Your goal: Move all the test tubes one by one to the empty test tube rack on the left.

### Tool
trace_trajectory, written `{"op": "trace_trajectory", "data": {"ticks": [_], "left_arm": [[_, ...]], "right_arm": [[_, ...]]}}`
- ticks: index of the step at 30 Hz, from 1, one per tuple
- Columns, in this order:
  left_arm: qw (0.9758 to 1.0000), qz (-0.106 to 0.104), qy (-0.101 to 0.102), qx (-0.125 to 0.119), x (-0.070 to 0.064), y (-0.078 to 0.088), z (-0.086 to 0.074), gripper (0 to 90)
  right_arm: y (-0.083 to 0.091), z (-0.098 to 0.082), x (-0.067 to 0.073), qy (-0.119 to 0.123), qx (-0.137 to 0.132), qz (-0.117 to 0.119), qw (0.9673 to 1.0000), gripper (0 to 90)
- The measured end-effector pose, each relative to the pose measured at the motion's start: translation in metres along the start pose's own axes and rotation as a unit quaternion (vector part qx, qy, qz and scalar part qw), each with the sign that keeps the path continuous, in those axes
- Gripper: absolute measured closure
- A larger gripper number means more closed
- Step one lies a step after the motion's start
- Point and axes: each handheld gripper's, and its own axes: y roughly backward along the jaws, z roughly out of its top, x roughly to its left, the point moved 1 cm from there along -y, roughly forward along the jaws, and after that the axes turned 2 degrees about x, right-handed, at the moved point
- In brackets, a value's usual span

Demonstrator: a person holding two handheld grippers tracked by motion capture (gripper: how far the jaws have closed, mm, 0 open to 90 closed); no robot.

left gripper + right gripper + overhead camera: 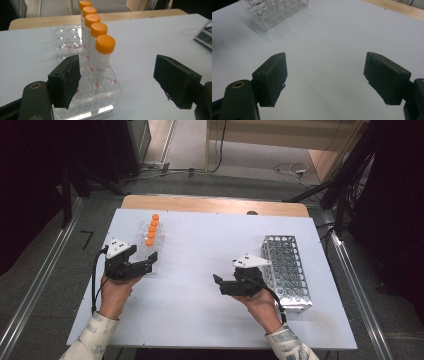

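A clear plastic rack (142,231) stands at the left of the white table and holds a row of several tubes with orange caps (152,229). My left gripper (145,257) sits at the rack's near end, open. In the left gripper view its jaws (117,82) stand wide apart, with the nearest orange-capped tube (105,45) just beyond them and the rack (65,37) under the left jaw. No pad touches a tube. My right gripper (222,279) is at mid-table, points left and is open. Bare table lies between its jaws (327,80), and the clear rack (274,10) shows far off.
A metal mesh rack (287,270) with many empty holes stands at the right, close beside my right hand; its corner (205,35) shows at the edge of the left gripper view. The white table top (200,310) rests on a wooden one. Cables lie on the floor behind.
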Motion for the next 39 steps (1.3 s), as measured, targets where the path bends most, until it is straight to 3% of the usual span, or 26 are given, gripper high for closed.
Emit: {"op": "trace_trajectory", "data": {"ticks": [10, 22, 39], "left_arm": [[0.9997, 0.008, 0.000, -0.023, -0.007, 0.012, -0.014, 21.3], [0.9998, -0.001, -0.008, -0.017, -0.006, 0.022, -0.021, 20.4], [0.9996, 0.017, -0.013, -0.019, -0.008, 0.031, -0.033, 13.7]], "right_arm": [[0.010, -0.007, -0.014, -0.016, -0.003, -0.005, 0.9998, 17.5], [0.028, -0.015, -0.027, -0.023, -0.014, -0.009, 0.9996, 17.6], [0.052, -0.032, -0.050, -0.047, -0.025, -0.033, 0.9981, 17.2]]}}
